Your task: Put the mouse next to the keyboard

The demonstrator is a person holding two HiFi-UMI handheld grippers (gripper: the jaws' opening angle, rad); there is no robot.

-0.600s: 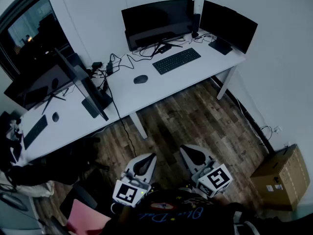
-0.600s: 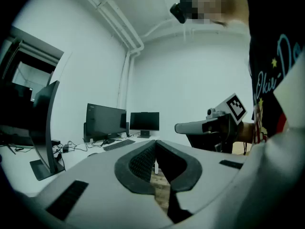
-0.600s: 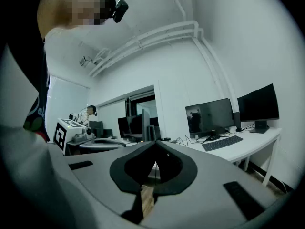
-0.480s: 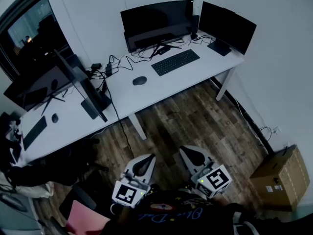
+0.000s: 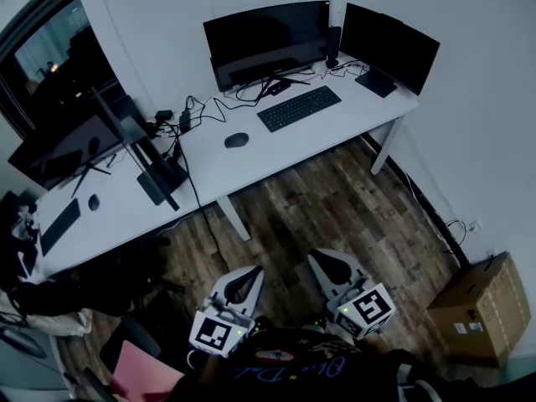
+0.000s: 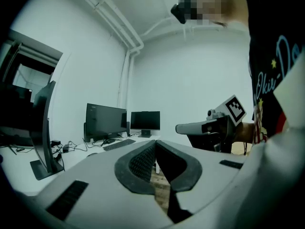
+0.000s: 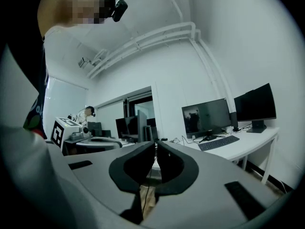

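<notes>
Wide monitor (image 5: 266,36) and smaller monitor (image 5: 389,42), both dark, on white desk (image 5: 335,132). Cardboard box (image 5: 479,308) on wood floor (image 5: 335,216), near wall.

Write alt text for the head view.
Seen from above, a white desk holds two dark monitors, a keyboard and a mouse lying apart to the keyboard's left. The left gripper and right gripper are shut and empty, low over the wood floor, well short of the desk.

Office, as I logged it: white desk (image 5: 335,128) at 12 o'clock carrying wide monitor (image 5: 264,32), second monitor (image 5: 389,44), keyboard (image 5: 299,107), trailing cables (image 5: 201,107); neighbouring desk (image 5: 117,208) with another screen (image 5: 59,149) at 9 o'clock; plank floor (image 5: 335,208).
</notes>
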